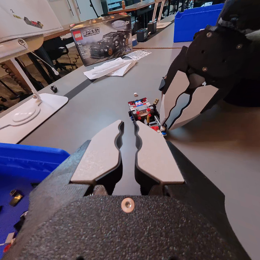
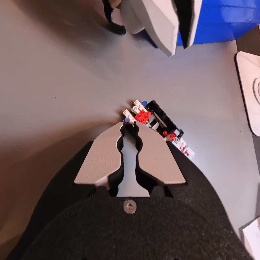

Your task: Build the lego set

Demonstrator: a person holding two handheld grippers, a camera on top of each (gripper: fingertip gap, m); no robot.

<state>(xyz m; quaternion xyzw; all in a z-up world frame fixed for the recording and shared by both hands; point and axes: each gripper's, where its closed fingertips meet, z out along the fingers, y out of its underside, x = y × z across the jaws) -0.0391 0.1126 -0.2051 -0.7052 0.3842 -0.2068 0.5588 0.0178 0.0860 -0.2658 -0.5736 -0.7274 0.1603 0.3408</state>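
Left tongs (image 1: 129,123) slightly parted, right tongs (image 2: 129,123) touching lego car (image 2: 154,121)

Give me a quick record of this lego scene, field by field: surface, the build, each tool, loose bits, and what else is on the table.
surface: grey table
build: half-built lego car, flat on the table
left tool: slightly open, empty, tips just short of the car
right tool: tips nearly closed at the car's end; contact unclear
loose pieces: small white piece and tan plate beyond the car
bins: blue bin with spare pieces
other: lego box, paper sheets, white stand base
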